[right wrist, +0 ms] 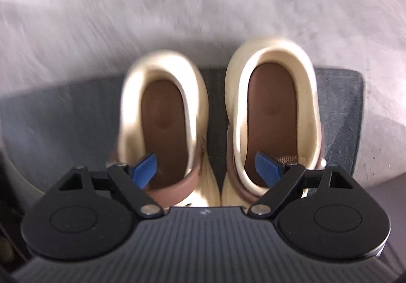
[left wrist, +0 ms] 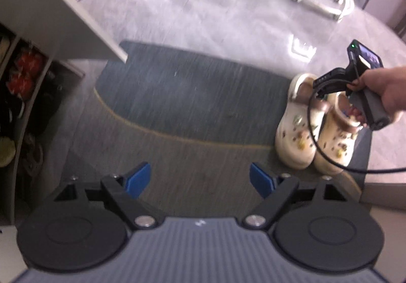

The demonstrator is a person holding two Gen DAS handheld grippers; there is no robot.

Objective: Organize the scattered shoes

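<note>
Below, both cream clogs [right wrist: 220, 118] lie parallel, heels away from the spread, empty right claw [right wrist: 206, 169]; left claw [left wrist: 200, 179] likewise spread.

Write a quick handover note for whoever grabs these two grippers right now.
Left gripper: open, empty, over the mat.
Right gripper: open, one finger inside each of the cream clogs, not closed on them.
The clogs stand side by side on the mat.
The shoe cabinet on the left already holds other shoes.
Left to do: grip the clogs and move them to the cabinet.
</note>
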